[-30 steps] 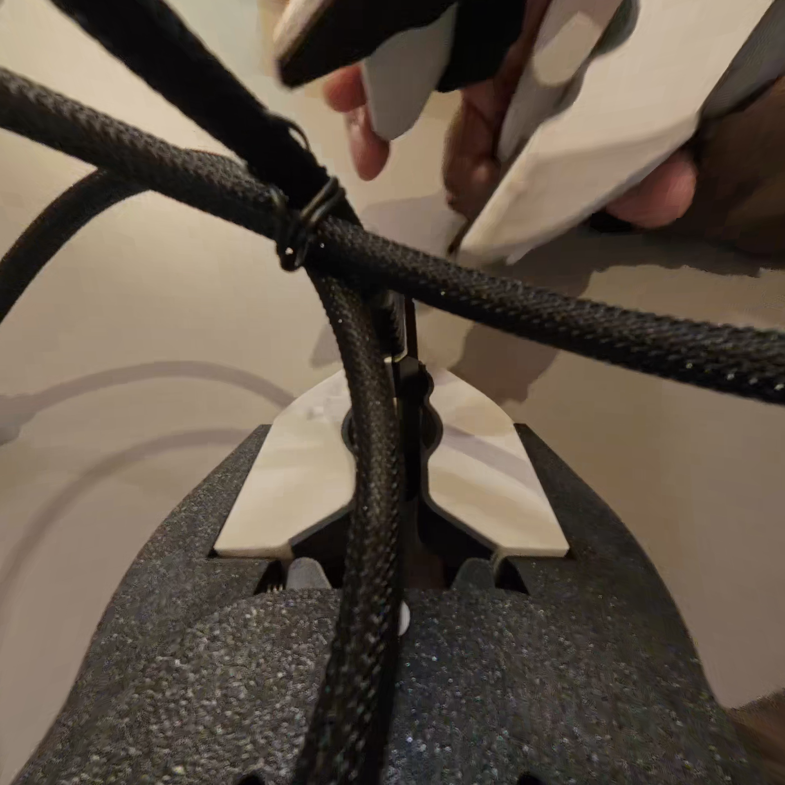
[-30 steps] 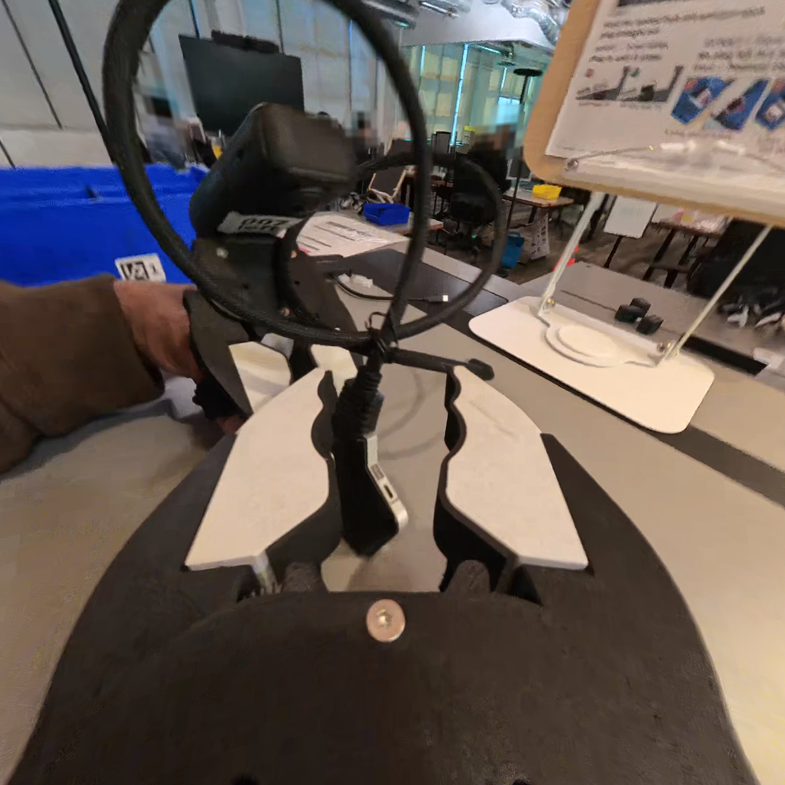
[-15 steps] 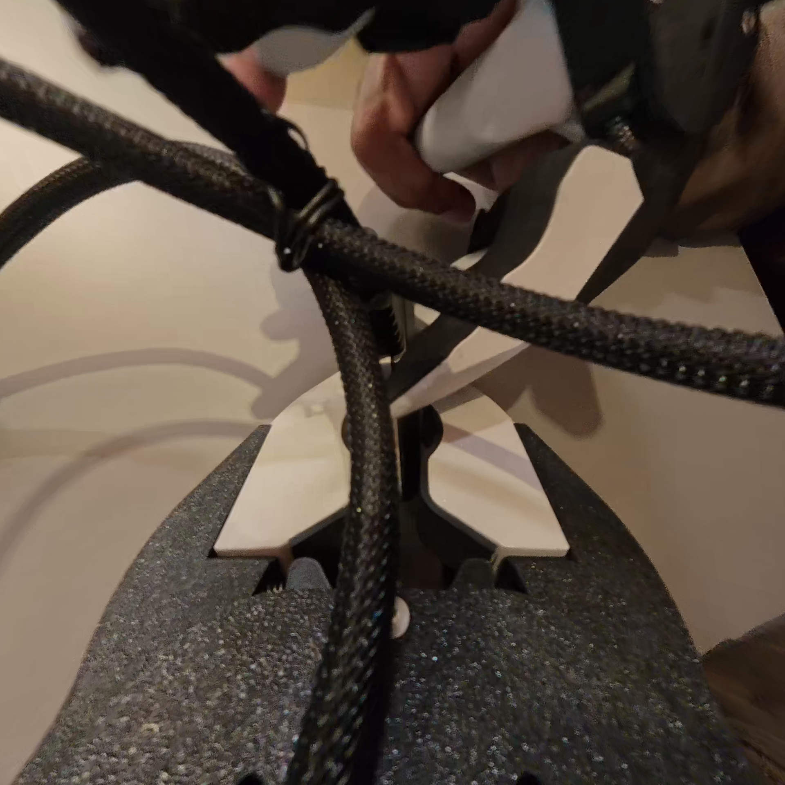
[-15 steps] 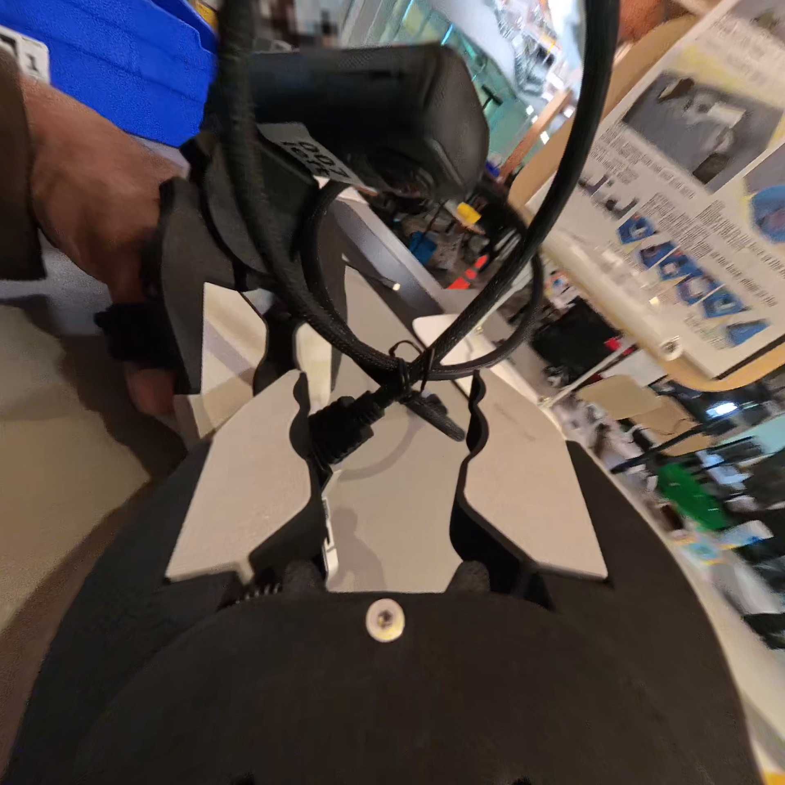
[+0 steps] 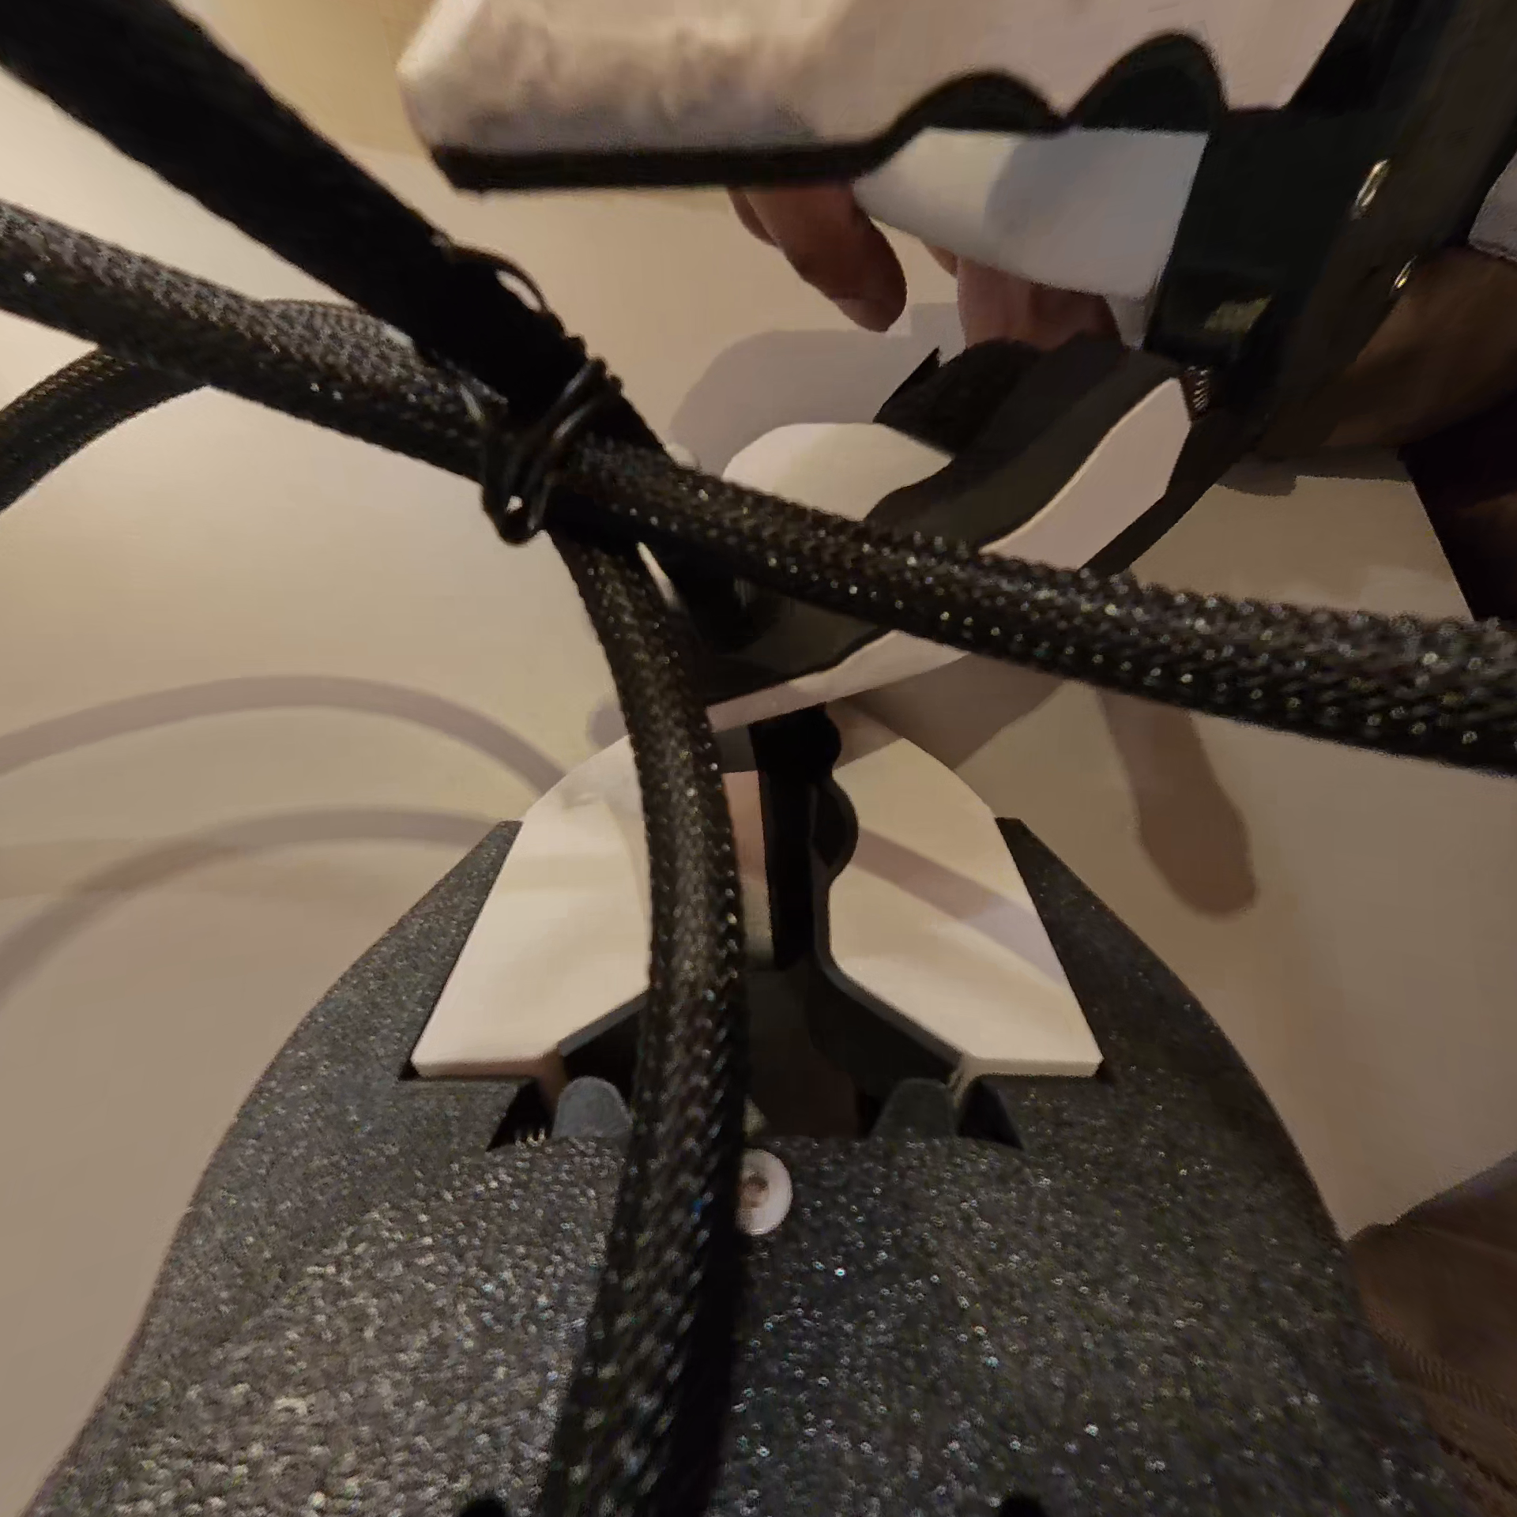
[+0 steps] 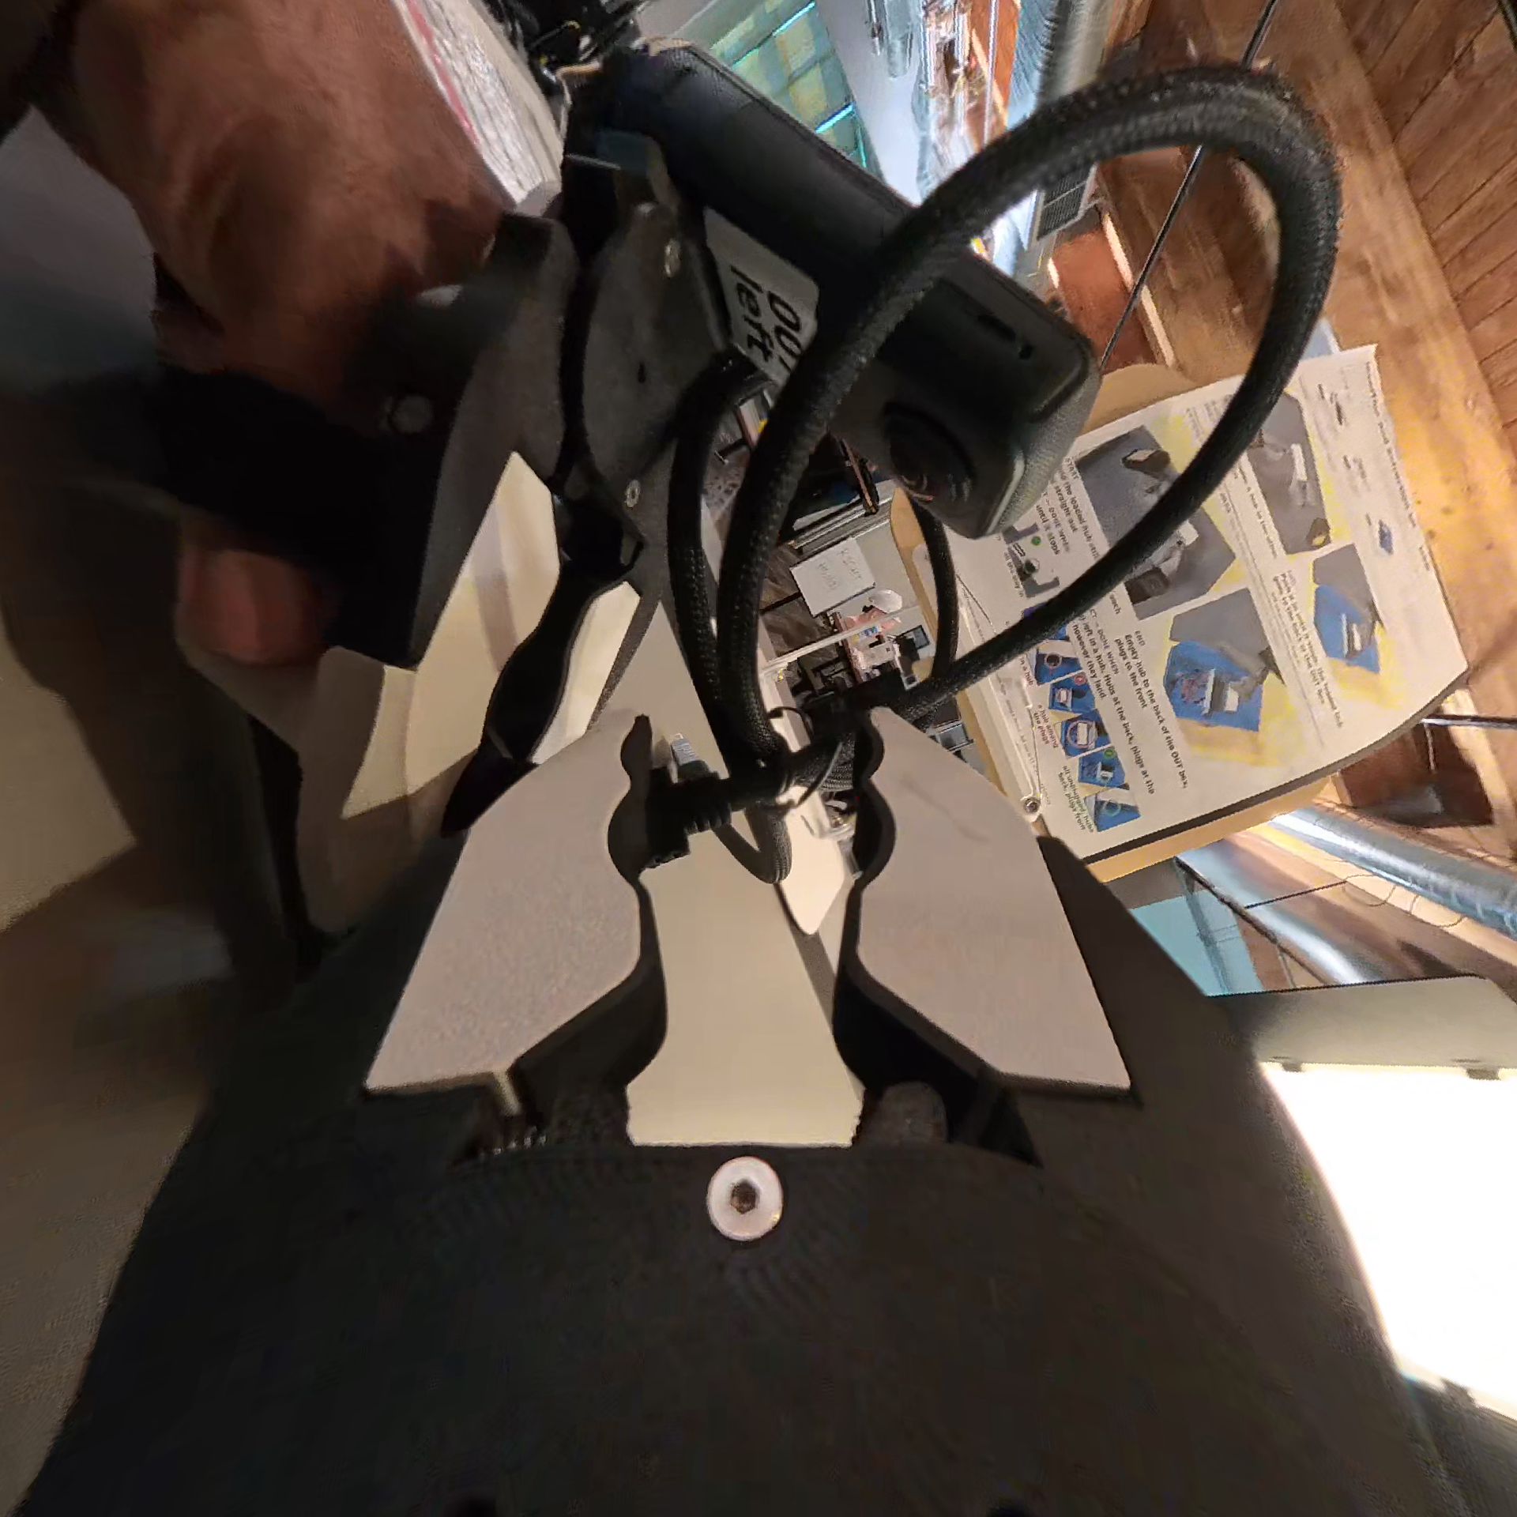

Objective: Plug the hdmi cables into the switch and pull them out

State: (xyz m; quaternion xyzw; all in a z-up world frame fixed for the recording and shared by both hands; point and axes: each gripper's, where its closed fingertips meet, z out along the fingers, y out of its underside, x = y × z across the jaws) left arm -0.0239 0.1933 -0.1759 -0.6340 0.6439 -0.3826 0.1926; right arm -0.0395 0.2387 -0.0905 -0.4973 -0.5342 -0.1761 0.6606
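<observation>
Black braided cable (image 6: 1280, 271): coiled, bound with a thin tie (image 5: 533, 468), above the beige tabletop (image 5: 246, 616)
Right gripper (image 6: 755, 739): jaws half-closed, plug (image 6: 665, 821) and tied section wedged crosswise, pad to pad
Left gripper (image 5: 763, 763): jaws narrow, contents not discernible behind the draped loop
Risk: crosswise hold likely to pivot or slip; loop liable to snag

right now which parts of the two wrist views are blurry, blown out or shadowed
Left wrist view: warm dim light, curved cable shadows on the beige surface, the other gripper's white finger smeared at the top. Right wrist view: heavily tilted, hand and edges motion-blurred, overexposed white patch at right.
</observation>
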